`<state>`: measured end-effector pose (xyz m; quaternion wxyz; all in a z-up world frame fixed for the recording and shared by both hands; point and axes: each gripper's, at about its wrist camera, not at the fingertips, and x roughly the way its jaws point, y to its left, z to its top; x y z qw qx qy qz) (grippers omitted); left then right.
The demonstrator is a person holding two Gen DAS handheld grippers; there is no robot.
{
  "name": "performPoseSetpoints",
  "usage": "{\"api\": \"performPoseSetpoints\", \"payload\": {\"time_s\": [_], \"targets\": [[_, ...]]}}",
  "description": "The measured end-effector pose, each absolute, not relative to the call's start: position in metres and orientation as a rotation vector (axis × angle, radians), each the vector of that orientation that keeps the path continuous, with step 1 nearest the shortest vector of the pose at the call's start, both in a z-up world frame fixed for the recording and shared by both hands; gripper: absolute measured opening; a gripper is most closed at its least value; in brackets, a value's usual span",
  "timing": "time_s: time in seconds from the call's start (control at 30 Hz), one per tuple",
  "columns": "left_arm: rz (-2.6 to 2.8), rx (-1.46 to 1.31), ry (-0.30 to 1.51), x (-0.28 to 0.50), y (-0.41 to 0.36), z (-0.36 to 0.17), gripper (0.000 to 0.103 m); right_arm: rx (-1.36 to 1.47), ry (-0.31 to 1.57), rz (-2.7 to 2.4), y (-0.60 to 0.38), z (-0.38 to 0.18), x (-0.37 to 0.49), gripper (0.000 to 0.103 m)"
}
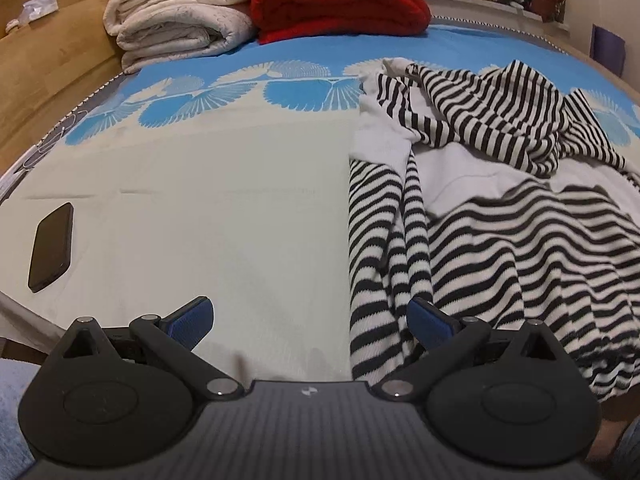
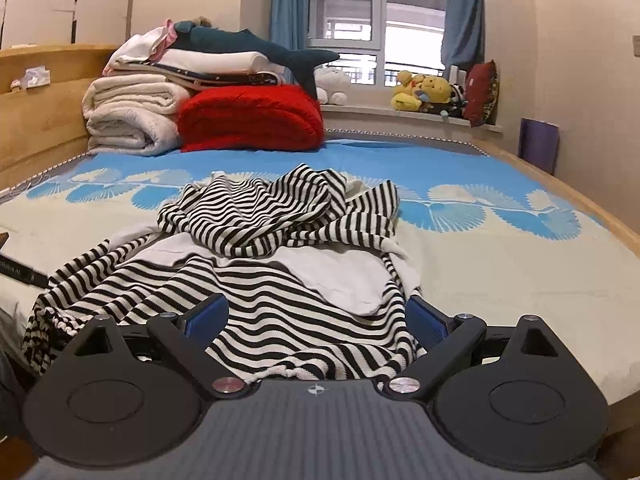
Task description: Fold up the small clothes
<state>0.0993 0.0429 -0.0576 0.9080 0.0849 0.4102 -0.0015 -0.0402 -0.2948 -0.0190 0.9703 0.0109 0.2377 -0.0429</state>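
A black-and-white striped garment with white panels (image 1: pixel 500 216) lies rumpled on the bed, its top part bunched up at the far end. In the left wrist view it fills the right half. My left gripper (image 1: pixel 310 318) hovers open over the garment's left edge, one blue pad over bare sheet, the other over a striped sleeve (image 1: pixel 372 264). In the right wrist view the striped garment (image 2: pixel 256 280) lies straight ahead. My right gripper (image 2: pixel 318 318) is open above its near hem, and the cloth passes under the gap without being pinched.
A black phone (image 1: pixel 52 246) lies on the cream sheet at the left. Folded white blankets (image 1: pixel 180 20) and a red blanket (image 1: pixel 340 0) are stacked at the headboard end. A wooden bed frame (image 2: pixel 592 208) runs along the right; plush toys (image 2: pixel 428 92) sit on the windowsill.
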Motion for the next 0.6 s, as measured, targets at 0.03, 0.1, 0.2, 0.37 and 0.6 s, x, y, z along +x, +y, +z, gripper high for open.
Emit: {"api": "performPoseSetpoints", "payload": {"time_s": [0.03,0.1,0.2,0.37,0.6], "targets": [[-0.004,0.180,0.844,0.099,0.043,-0.058,0.103,0.029,0.481,-0.095,-0.296,-0.019,-0.040,0.095],[-0.005,0.186,0.844,0.099,0.044,-0.060,0.103,0.044,0.486,-0.110,-0.300,-0.021,-0.038,0.095],[-0.019,0.178,0.864,0.102,0.045,-0.064,0.103,0.056,0.506,-0.144,-0.304,-0.024,-0.031,0.095],[-0.074,0.119,0.918,0.111,0.046,-0.071,0.103,0.115,0.558,-0.225,-0.317,-0.030,-0.018,0.095],[-0.100,0.107,0.963,0.127,0.035,-0.085,0.103,0.276,0.728,-0.341,-0.348,-0.053,0.005,0.095]]}}
